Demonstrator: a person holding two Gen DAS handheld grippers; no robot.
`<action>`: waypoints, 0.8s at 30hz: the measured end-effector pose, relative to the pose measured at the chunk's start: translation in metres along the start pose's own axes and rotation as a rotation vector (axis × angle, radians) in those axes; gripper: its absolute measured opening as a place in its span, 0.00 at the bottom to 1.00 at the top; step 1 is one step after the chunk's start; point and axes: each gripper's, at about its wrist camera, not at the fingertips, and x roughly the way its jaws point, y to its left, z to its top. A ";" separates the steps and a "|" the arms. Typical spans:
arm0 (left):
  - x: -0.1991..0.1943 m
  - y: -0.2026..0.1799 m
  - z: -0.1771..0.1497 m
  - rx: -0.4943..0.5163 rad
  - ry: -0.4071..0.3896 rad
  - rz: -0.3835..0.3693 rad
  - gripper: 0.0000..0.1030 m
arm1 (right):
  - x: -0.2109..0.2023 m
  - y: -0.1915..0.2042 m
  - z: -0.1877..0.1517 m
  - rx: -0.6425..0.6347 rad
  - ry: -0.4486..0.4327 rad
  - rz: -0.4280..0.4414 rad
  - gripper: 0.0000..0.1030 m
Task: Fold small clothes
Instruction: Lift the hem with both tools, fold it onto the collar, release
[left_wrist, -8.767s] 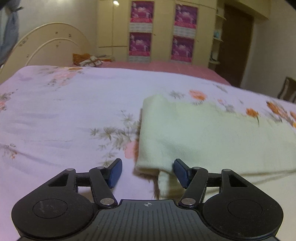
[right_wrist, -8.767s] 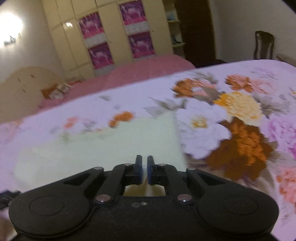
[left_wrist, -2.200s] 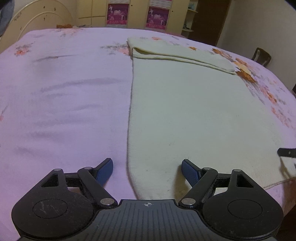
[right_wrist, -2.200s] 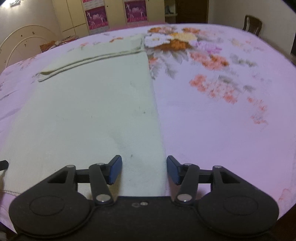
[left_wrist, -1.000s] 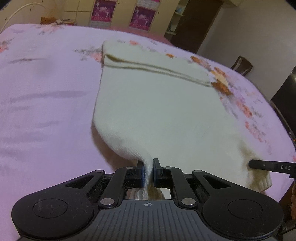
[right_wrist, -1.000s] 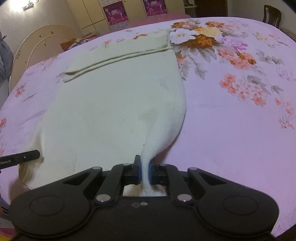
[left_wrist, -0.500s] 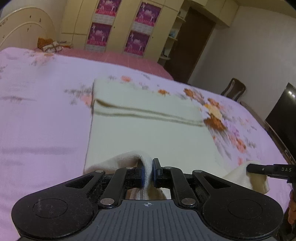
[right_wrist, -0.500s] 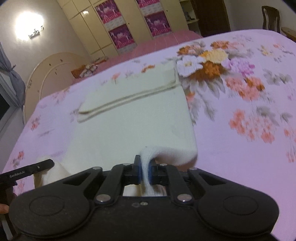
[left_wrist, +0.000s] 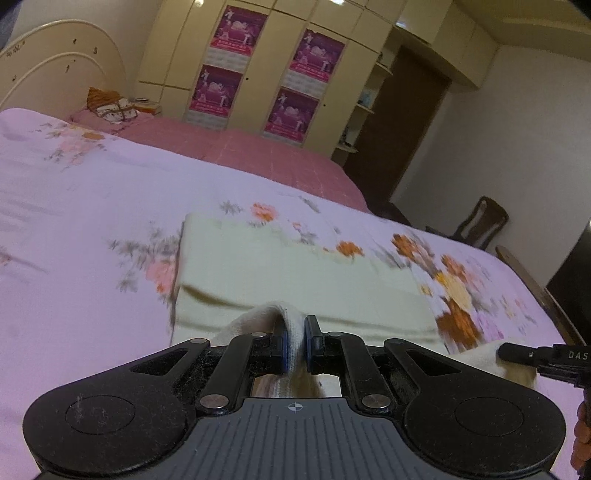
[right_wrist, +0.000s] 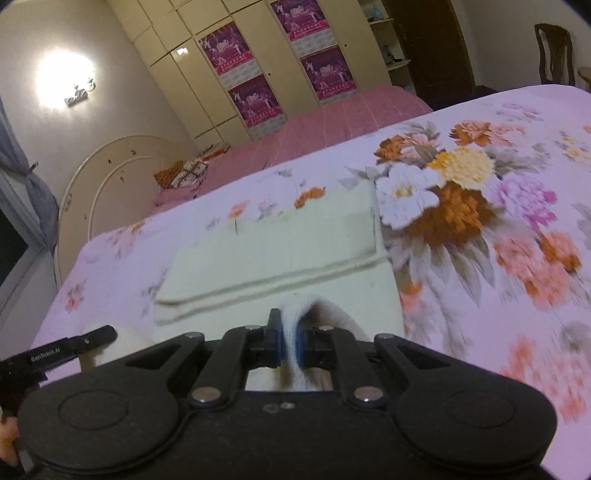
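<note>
A pale cream cloth lies on the floral pink bedsheet, its far end folded into a band. My left gripper is shut on the cloth's near left corner and holds it lifted over the cloth. My right gripper is shut on the near right corner of the same cloth, also lifted. The right gripper's finger shows at the right edge of the left wrist view; the left one shows at the left of the right wrist view.
A pink second bed and a cream headboard lie beyond. A wardrobe with purple posters stands at the back. A dark wooden chair stands at the right by the door.
Both grippers, shut on the cloth's near corners, have carried them forward toward the folded far end. The cloth's flat near part is now shorter.
</note>
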 end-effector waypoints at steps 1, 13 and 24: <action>0.008 0.001 0.004 -0.010 -0.001 0.003 0.09 | 0.007 -0.002 0.006 0.008 -0.001 0.004 0.08; 0.116 0.041 0.036 -0.198 0.069 0.082 0.09 | 0.119 -0.041 0.059 0.136 0.076 0.029 0.08; 0.165 0.064 0.070 -0.396 0.112 0.114 0.09 | 0.173 -0.067 0.088 0.294 0.054 0.062 0.21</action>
